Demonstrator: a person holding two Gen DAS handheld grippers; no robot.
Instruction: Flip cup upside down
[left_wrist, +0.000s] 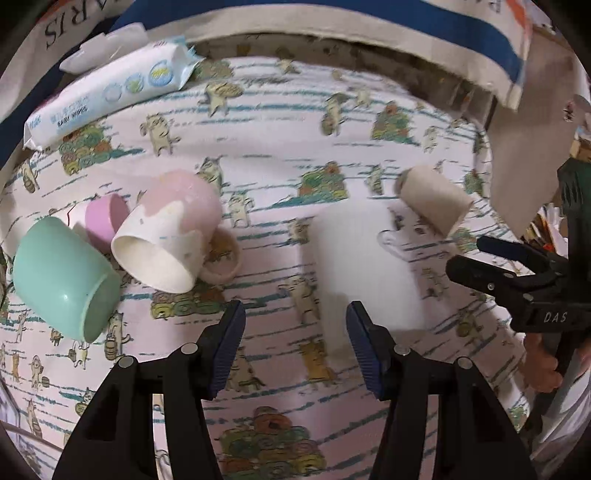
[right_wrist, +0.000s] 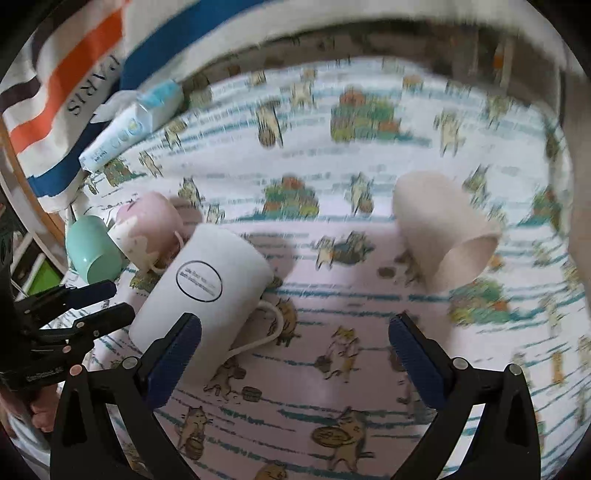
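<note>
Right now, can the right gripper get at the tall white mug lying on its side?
Probably yes: the open right gripper has the tall white mug just ahead, by its left finger, with nothing between; the left gripper hovers close beside it.
</note>
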